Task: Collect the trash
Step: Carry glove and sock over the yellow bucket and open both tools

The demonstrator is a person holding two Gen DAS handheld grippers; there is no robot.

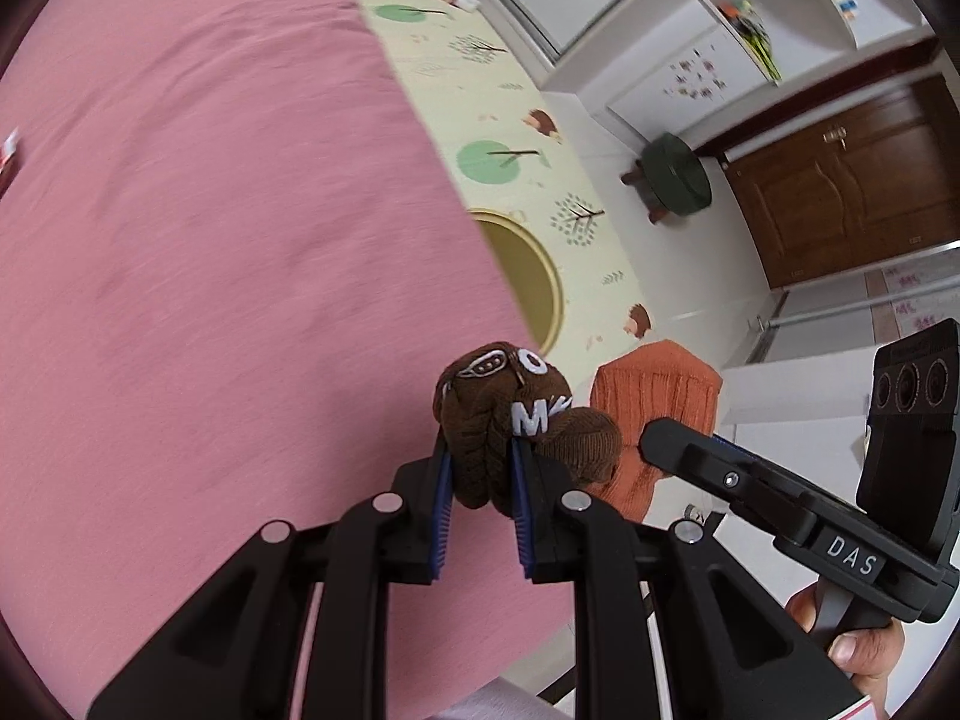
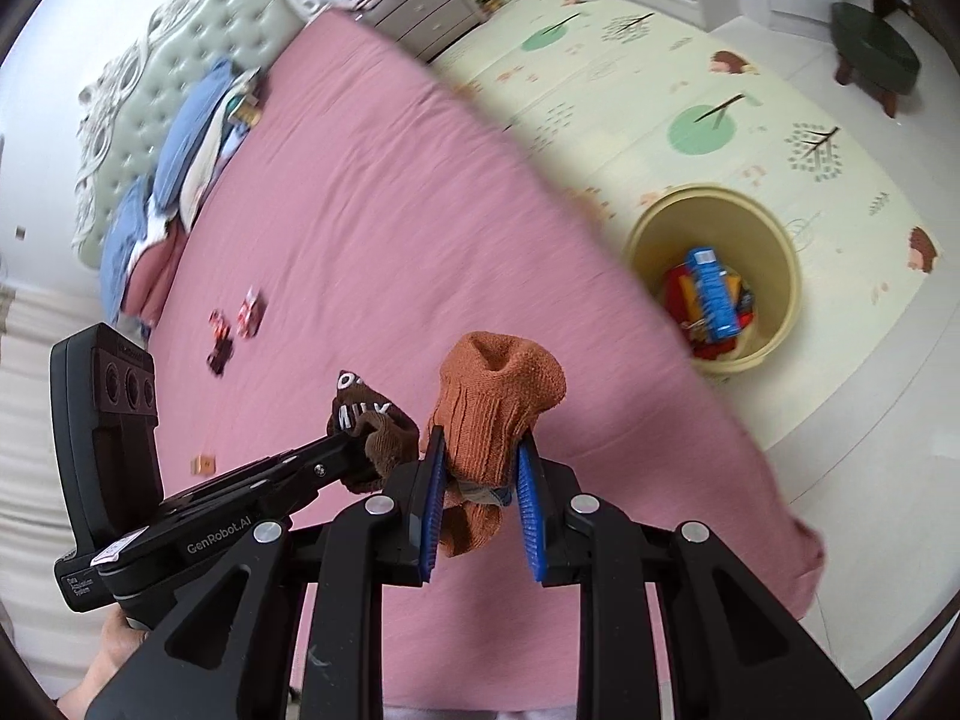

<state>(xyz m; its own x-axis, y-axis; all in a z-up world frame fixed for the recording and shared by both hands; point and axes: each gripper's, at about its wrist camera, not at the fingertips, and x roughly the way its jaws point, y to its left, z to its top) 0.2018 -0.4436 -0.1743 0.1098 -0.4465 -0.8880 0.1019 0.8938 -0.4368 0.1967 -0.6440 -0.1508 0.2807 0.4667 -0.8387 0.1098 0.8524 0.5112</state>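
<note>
My left gripper (image 1: 480, 450) is shut on a brown sock (image 1: 510, 414) with white lettering, held above the pink bed (image 1: 210, 240). My right gripper (image 2: 480, 450) is shut on an orange sock (image 2: 492, 402), also above the bed (image 2: 390, 240). Each sock shows in the other view: the orange sock (image 1: 654, 402) and the brown sock (image 2: 372, 426). A yellow bin (image 2: 774, 252) stands on the floor beside the bed, holding a blue box (image 2: 711, 294) and red wrappers. Its rim (image 1: 549, 282) shows partly behind the bed edge. Small red wrappers (image 2: 240, 324) lie on the bed.
Pillows and bedding (image 2: 186, 138) are piled at the headboard. A small orange piece (image 2: 204, 464) lies on the bed. A green stool (image 1: 675, 174) stands near a brown door (image 1: 852, 180). A patterned play mat (image 2: 690, 90) covers the floor. A dresser (image 2: 420, 12) stands by the bed.
</note>
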